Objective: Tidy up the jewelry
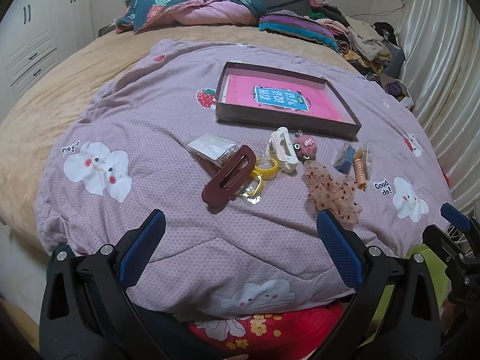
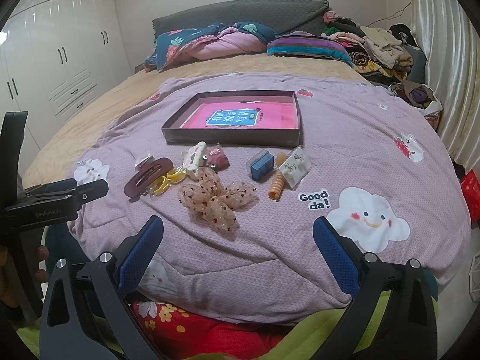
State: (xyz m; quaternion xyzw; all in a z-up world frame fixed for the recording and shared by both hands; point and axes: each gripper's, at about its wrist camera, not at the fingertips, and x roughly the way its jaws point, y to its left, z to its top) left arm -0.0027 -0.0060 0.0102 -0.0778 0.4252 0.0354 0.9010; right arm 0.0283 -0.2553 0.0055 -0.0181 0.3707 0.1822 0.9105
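A shallow dark box [image 1: 336,126] [image 2: 234,136] with a pink book inside lies on the lilac quilt. In front of it lie a maroon hair clip [image 1: 229,174] [image 2: 148,175], yellow rings [image 1: 264,169] [image 2: 166,181], a white claw clip [image 1: 282,148] [image 2: 195,154], a pink fuzzy charm [image 1: 306,147] [image 2: 219,157], a sequinned scrunchie [image 1: 333,192] [image 2: 216,201], an orange spiral tie [image 1: 359,171] [image 2: 276,186], a blue box [image 1: 345,157] [image 2: 261,165] and an earring card [image 2: 295,165]. My left gripper [image 1: 240,231] and right gripper [image 2: 238,234] are open, empty, near the quilt's front edge.
Pillows and folded bedding [image 1: 192,9] lie at the headboard. A clothes pile [image 1: 366,39] sits at the back right. A small clear bag [image 1: 213,148] lies left of the maroon clip. White wardrobes [image 2: 60,60] stand on the left, a curtain [image 2: 444,60] on the right.
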